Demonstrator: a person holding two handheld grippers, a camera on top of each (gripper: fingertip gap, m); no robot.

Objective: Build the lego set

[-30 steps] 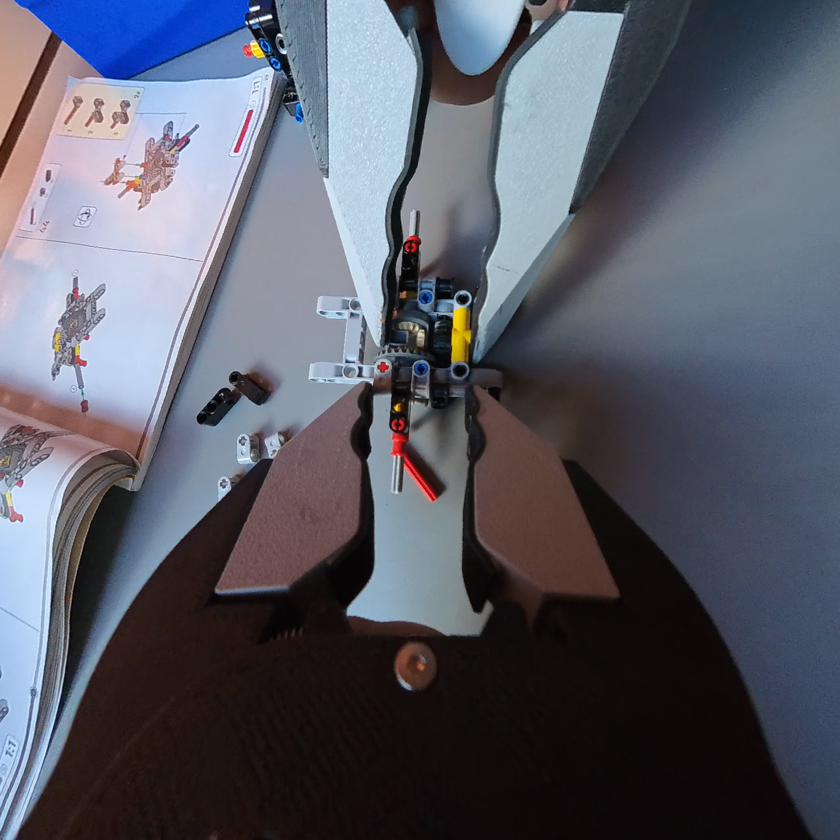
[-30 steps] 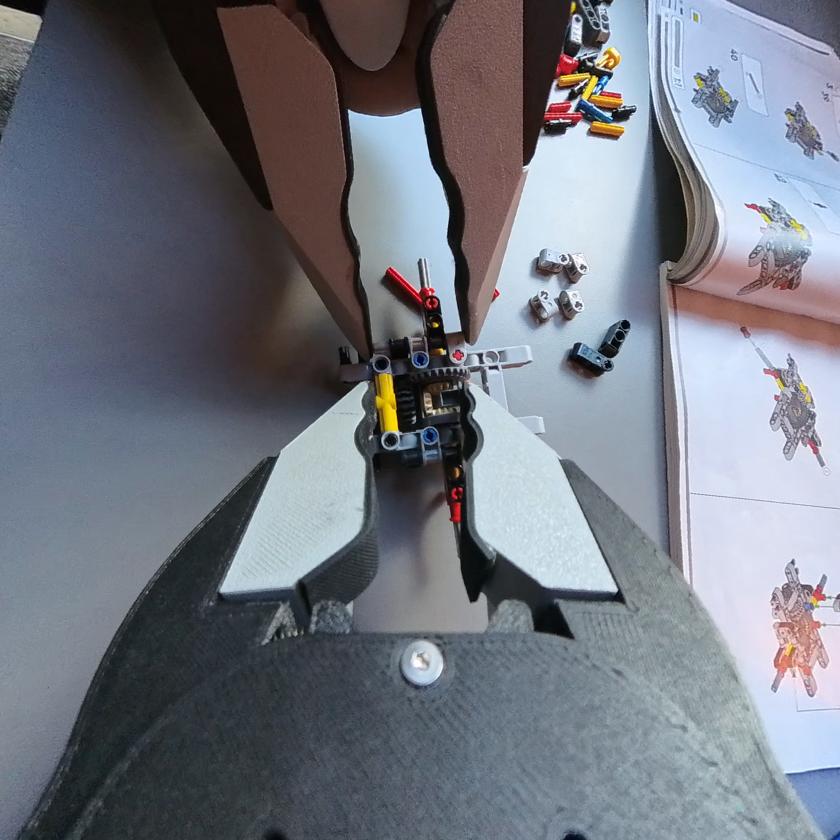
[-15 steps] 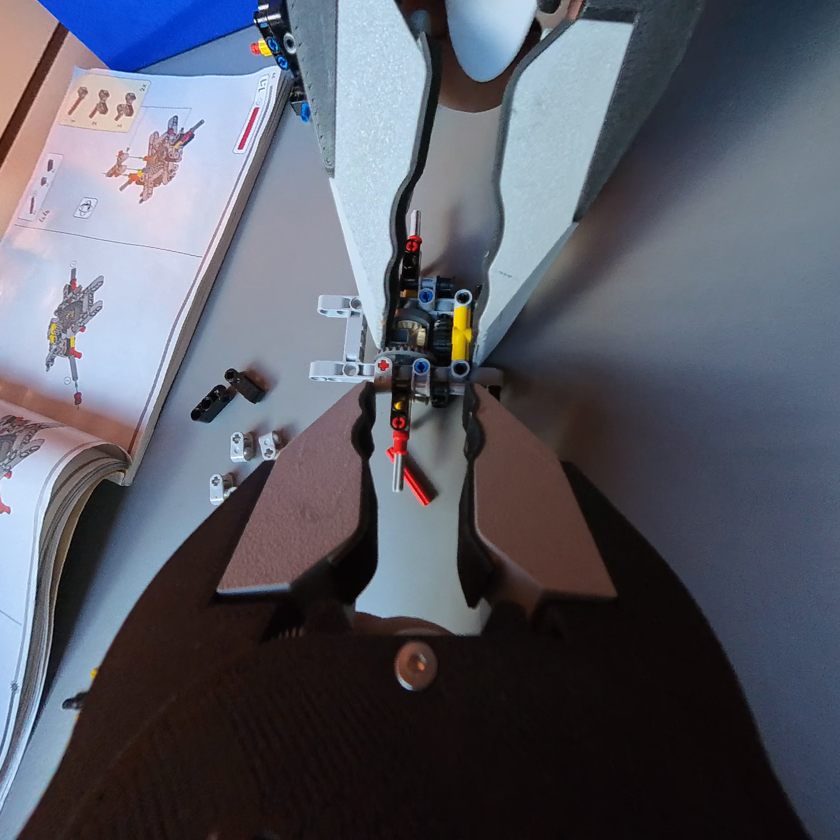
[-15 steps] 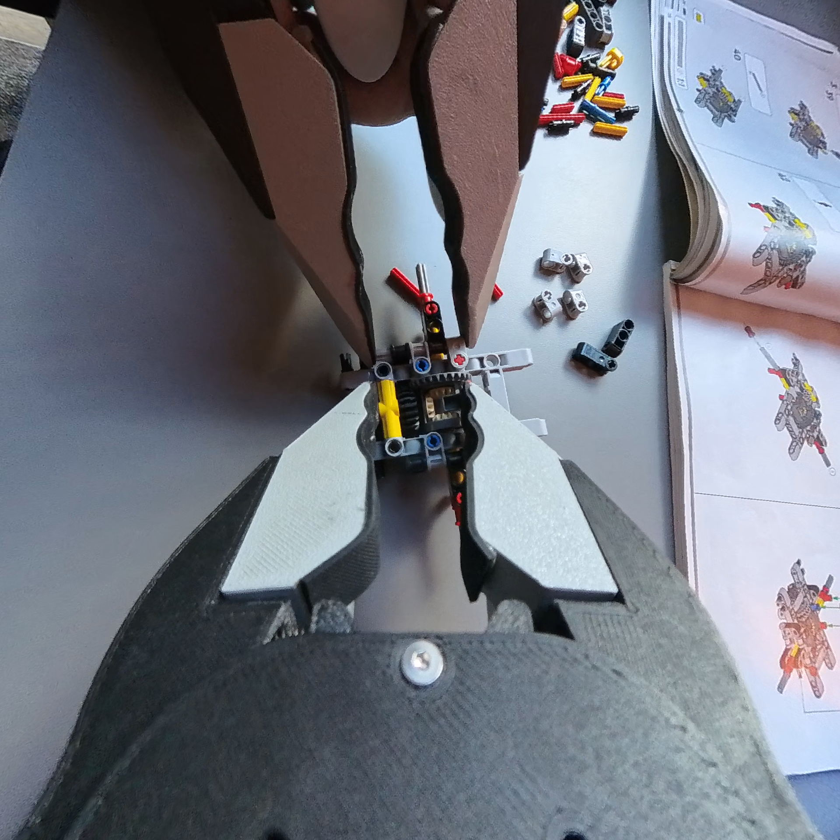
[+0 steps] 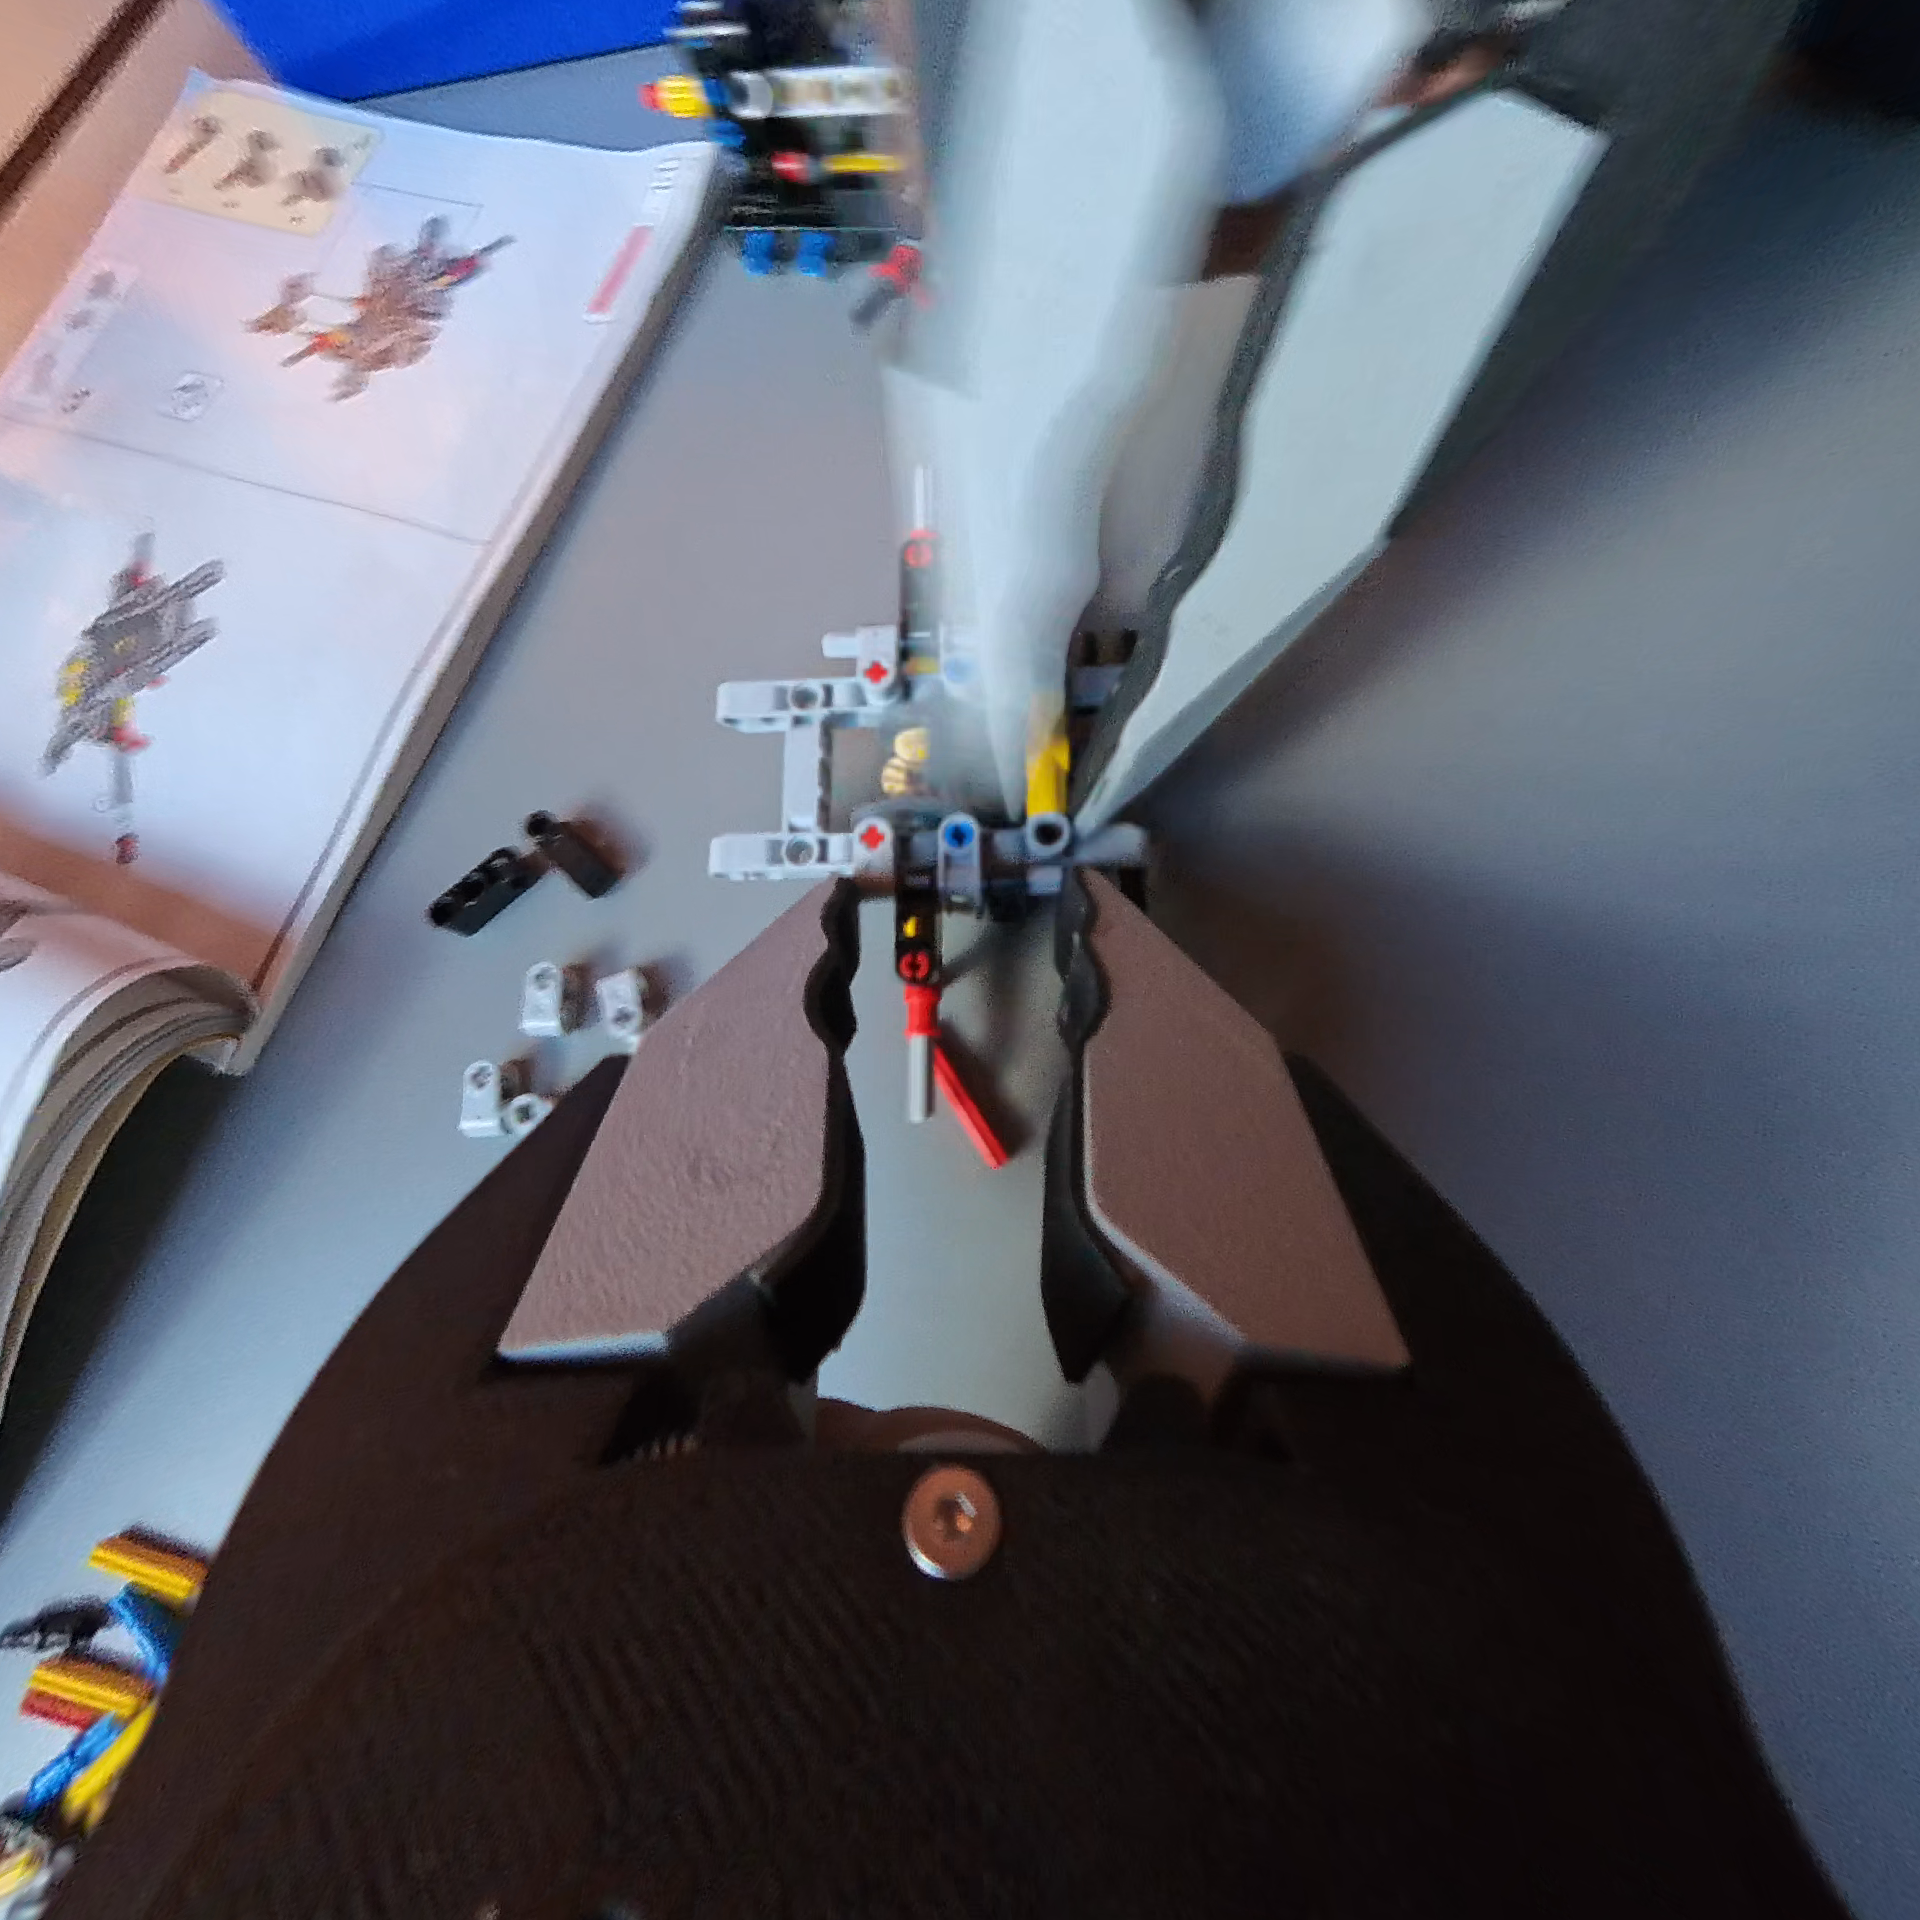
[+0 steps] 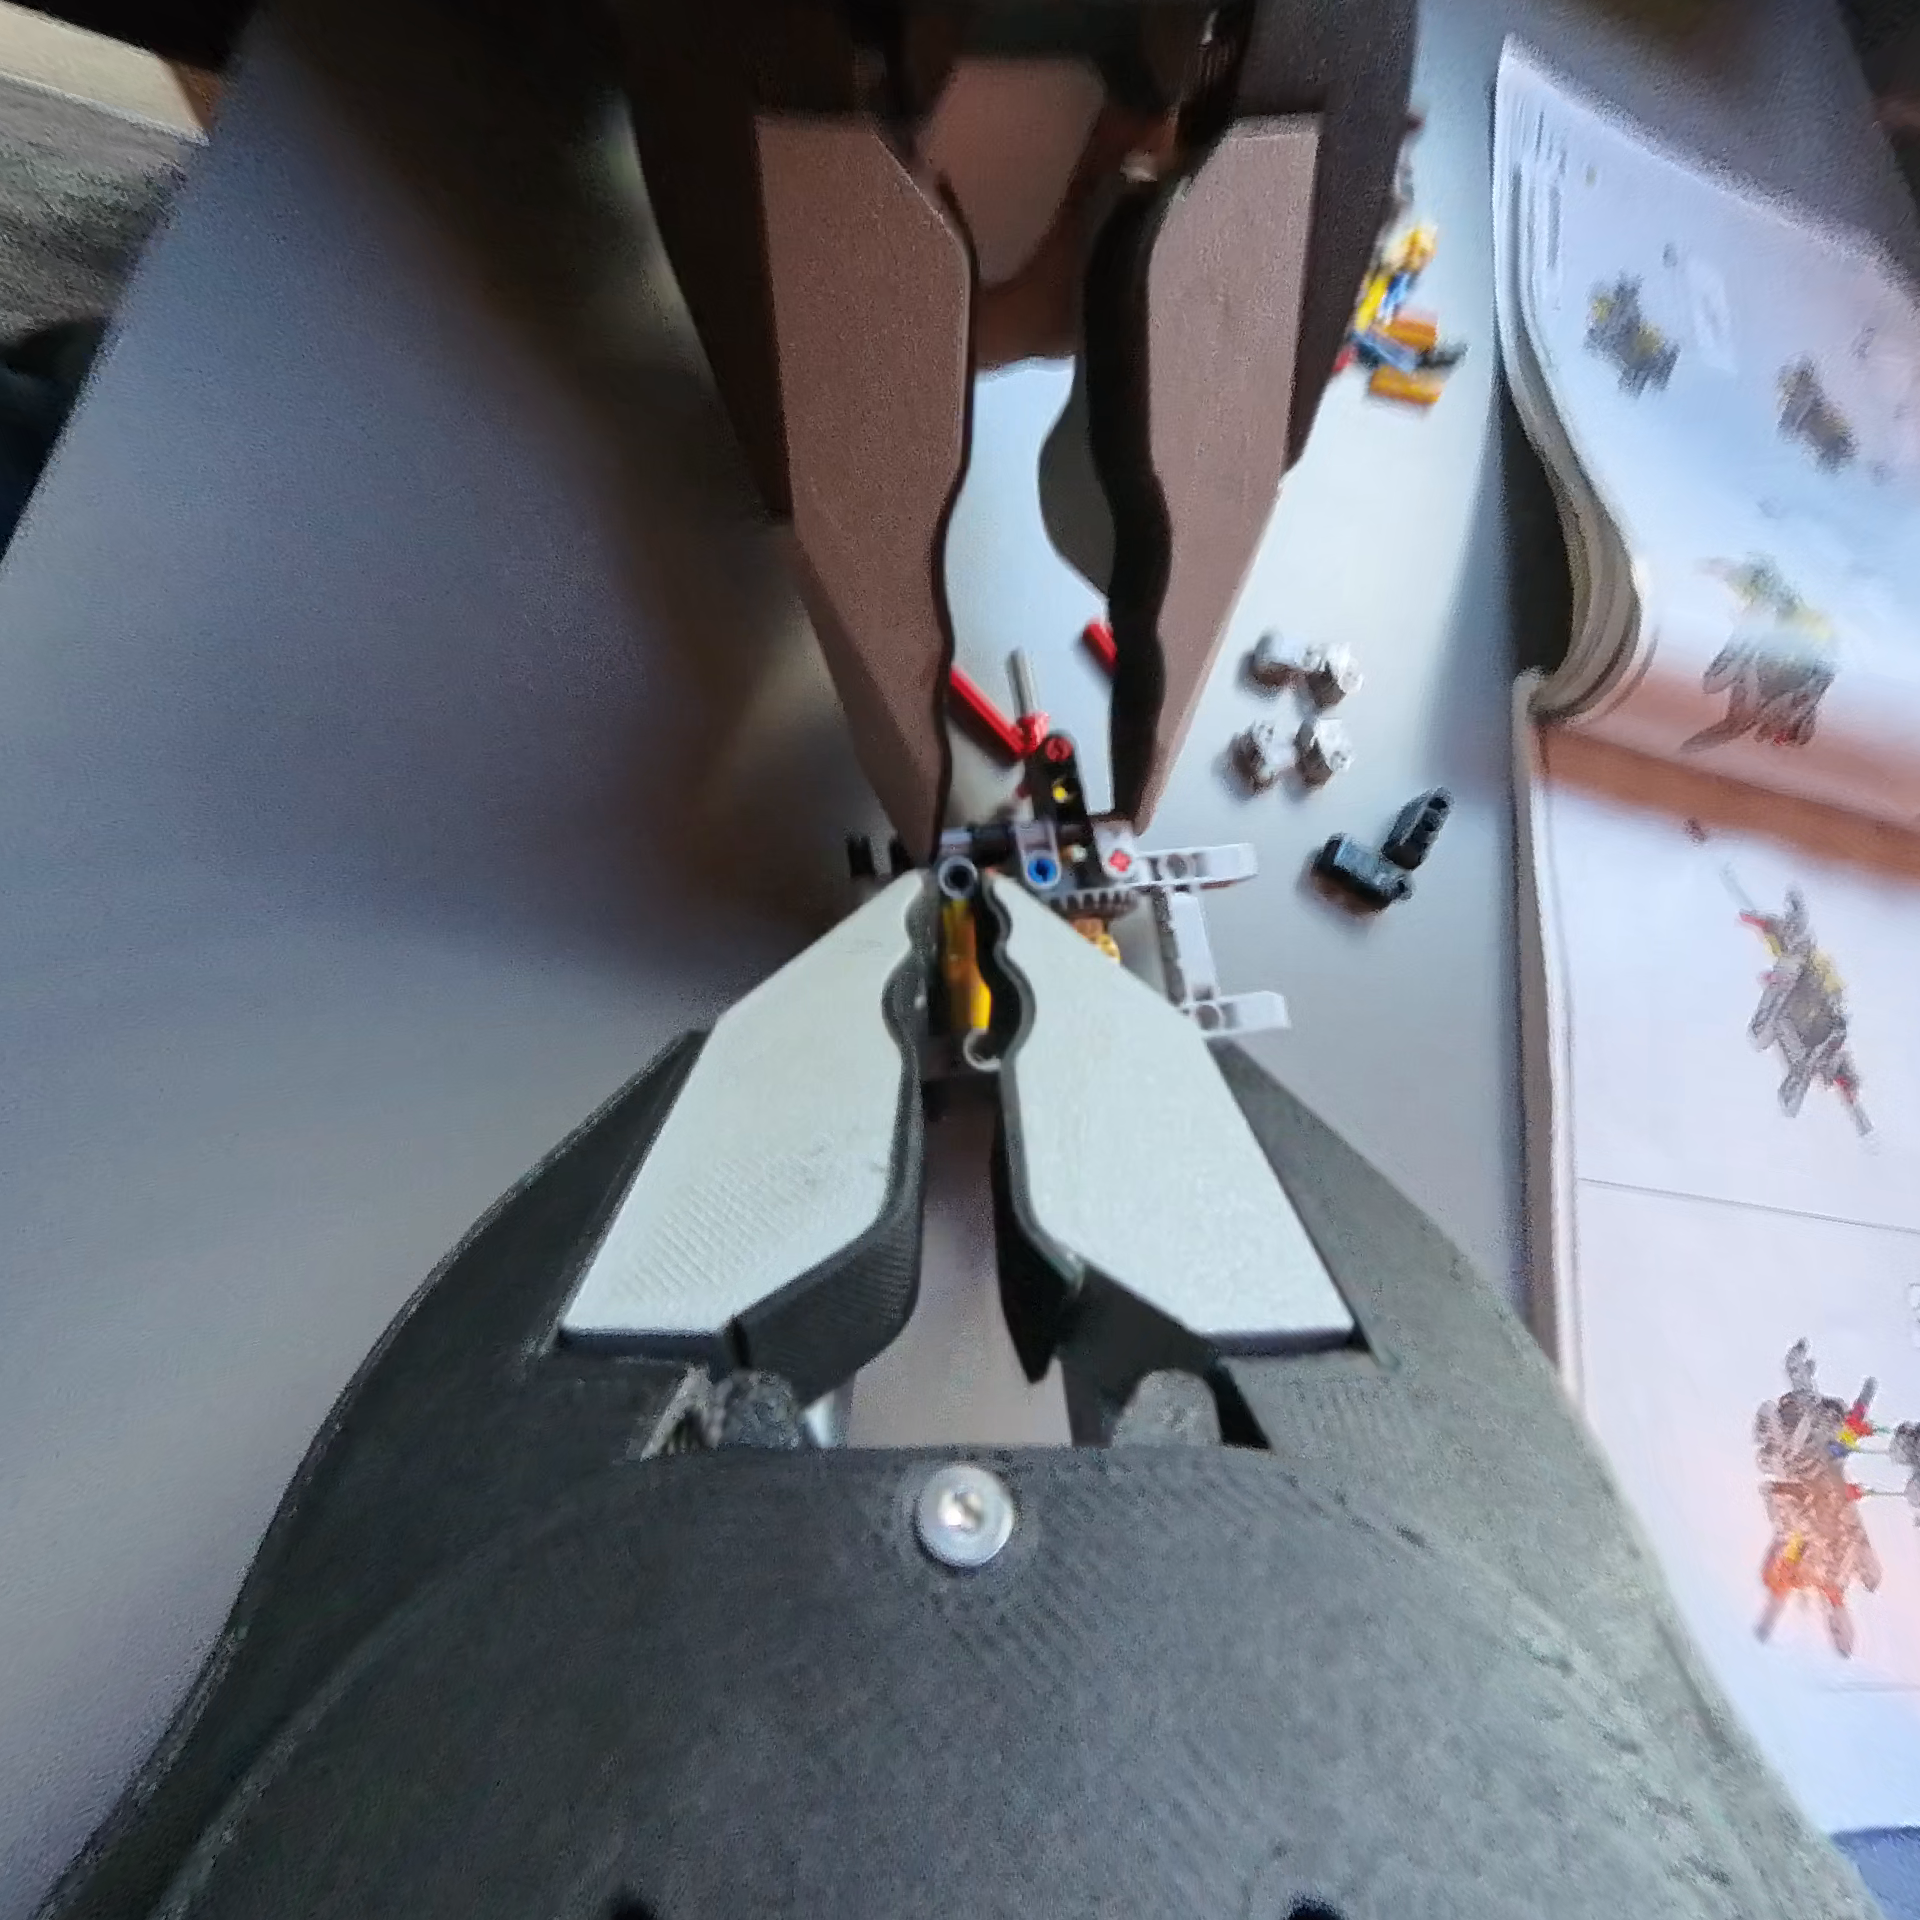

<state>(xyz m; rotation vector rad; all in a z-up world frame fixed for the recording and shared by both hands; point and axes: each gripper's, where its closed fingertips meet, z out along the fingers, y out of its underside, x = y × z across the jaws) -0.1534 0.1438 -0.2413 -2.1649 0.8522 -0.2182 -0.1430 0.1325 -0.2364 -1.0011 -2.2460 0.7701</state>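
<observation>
We see a grey table (image 6: 312,727) carrying all items. The largest item is an open instruction booklet (image 5: 260,499), lying at the left in the left wrist view and at the right in the right wrist view. Next in size are the 2 claws, which face each other tip to tip across a small brick-built gear assembly (image 5: 935,831).

The left claw (image 5: 961,914), brown, stands moderately wide; its 2 fingertips sit at the near grey crossbeam of the assembly. We cannot tell whether its pads press on it. A black beam with a red axle and grey rod (image 5: 916,1029) projects back between its fingers, and a loose red rod (image 5: 971,1117) lies on the table there.

The right claw (image 6: 961,904), grey, is narrow, closed on the yellow piece (image 6: 961,961) at one edge of the assembly. Its own finger covers part of the gear section in the left wrist view, where it is motion-blurred.

Beside the assembly, a light grey frame (image 6: 1195,935) sticks out sideways. Nearby lie 2 black connectors (image 5: 520,873), then 4 small grey connectors (image 5: 561,1039). A pile of coloured pins (image 6: 1403,343) lies farther off, and a second, darker build (image 5: 800,156) stands beyond the booklet corner.
</observation>
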